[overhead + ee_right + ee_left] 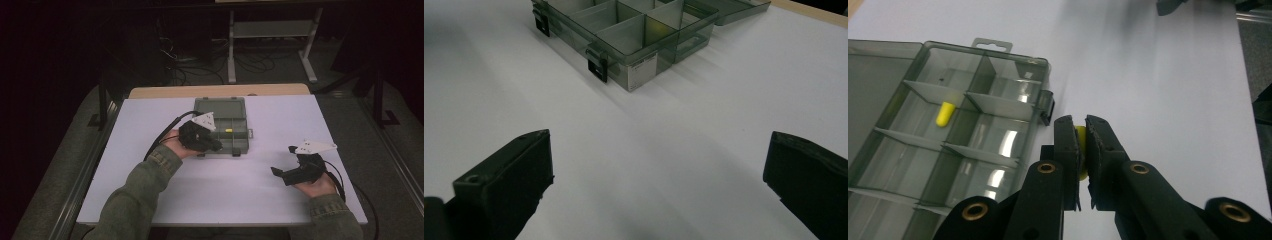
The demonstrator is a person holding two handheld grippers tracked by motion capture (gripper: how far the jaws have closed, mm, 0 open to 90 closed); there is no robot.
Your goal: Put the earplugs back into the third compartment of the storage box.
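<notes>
— What's at your left?

— My left tongs (pixel 1081 131) are clenched on a small yellow plug (pixel 1080 137). In the left gripper view just a sliver of it shows between the jaws; the rest is hidden by the pads, so I cannot tell its full shape. From the high view my left hand (pixel 176 146) and the tongs' body cover the near-left corner of the organizer box (pixel 239 110), and the jaws themselves are too dark to make out there.

— And the box?

— Smoky clear plastic, lid open and lying flat on the far side, sitting on the white counter (pixel 150 120). A second yellow plug (pixel 944 114) lies in one of the middle compartments. In the left gripper view the box's near end is cut off by the frame, and glare on the dividers blurs the compartment floors. My held plug is just outside the box wall, beside a dark latch (pixel 1046 106).

— The right side?

— My right tongs (pixel 659 185) are released, jaws spread wide over bare counter, well apart from the box. In the right gripper view both jaws are cropped at the edges. My right hand (pixel 316 185) rests near the counter's front right.
</notes>
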